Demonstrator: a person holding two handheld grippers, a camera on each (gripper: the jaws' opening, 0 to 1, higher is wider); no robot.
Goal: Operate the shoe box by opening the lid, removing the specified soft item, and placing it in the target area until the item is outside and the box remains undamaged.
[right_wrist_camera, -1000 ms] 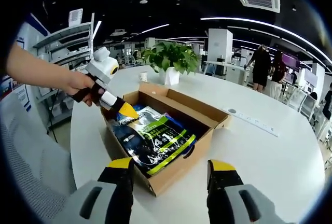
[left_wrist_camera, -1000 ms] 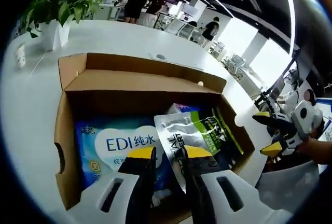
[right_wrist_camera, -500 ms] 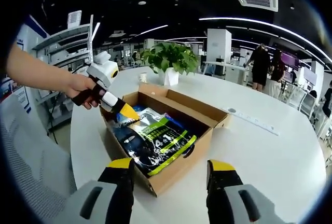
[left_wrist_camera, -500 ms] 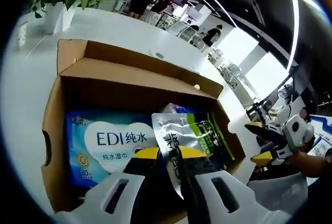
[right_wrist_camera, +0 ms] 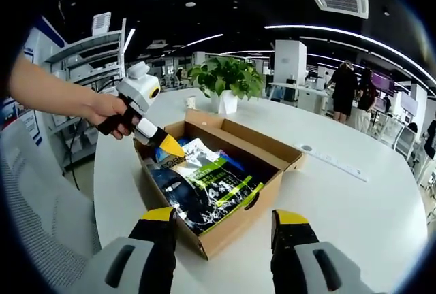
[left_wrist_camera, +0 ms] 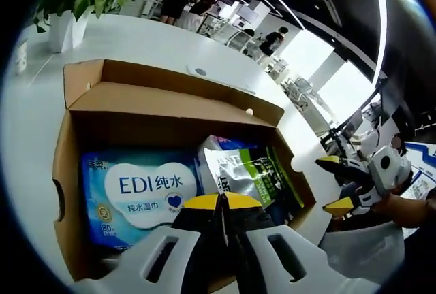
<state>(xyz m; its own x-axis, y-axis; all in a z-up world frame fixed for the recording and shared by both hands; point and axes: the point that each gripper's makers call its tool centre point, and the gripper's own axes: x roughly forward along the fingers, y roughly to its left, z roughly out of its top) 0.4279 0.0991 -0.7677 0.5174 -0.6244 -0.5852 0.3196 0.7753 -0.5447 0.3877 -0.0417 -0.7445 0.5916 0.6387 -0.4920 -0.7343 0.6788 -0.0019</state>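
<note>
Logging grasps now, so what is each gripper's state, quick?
Left gripper: shut on the silver pouch in the shoe box.
Right gripper: open, holding nothing.

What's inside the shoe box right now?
Inside the open shoe box lie a blue wet-wipes pack and a silver-green pouch, whose near edge the shut left gripper pinches. A blue item behind the pouch is mostly covered. The box floor is hidden.

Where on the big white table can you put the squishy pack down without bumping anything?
The widest bare patch of white table lies beyond the open cardboard box, on the side away from the left gripper. Another runs between the box and the potted plant. Inside the box it is crowded: the blue wipes pack beside the silver-green pouch.
</note>
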